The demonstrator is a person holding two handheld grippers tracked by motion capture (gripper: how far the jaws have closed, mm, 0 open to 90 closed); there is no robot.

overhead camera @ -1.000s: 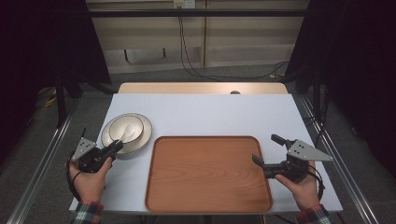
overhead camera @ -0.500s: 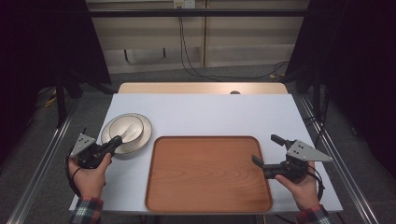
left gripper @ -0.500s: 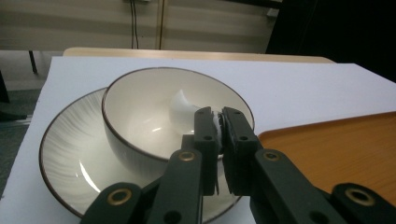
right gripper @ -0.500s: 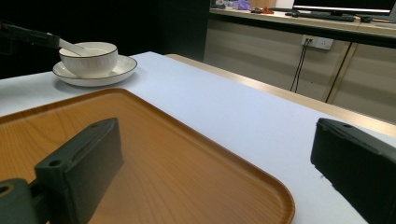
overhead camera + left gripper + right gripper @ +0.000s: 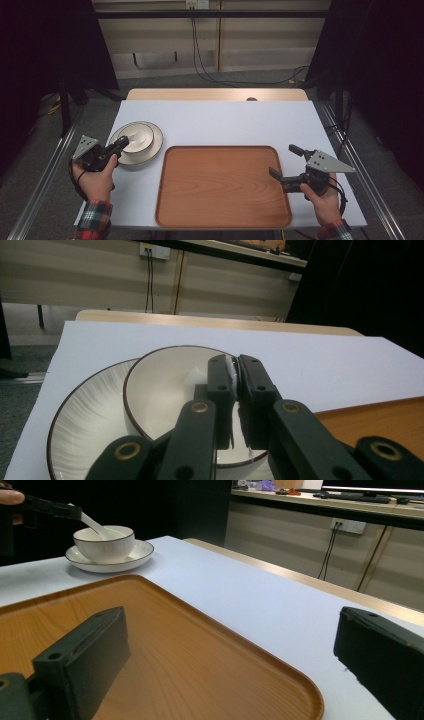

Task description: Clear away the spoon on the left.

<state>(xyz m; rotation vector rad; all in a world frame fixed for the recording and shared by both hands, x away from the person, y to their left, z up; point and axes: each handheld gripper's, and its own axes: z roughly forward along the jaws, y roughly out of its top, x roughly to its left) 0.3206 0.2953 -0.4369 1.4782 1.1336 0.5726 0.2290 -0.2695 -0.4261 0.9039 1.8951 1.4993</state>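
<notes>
Spoon (image 5: 95,524) handle is sitting pinched in the left gripper (image 5: 235,385), over the bowl (image 5: 136,137) near the table's left edge; right gripper (image 5: 225,665) is waiting open. Thin grip, probably — tilting risks slipping.

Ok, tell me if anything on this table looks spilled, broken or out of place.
Nothing stands out. The white brown-rimmed bowl sits upright on its ribbed white plate, the left gripper is shut on a white spoon in the bowl, and the brown wooden tray lies flat and bare.
</notes>
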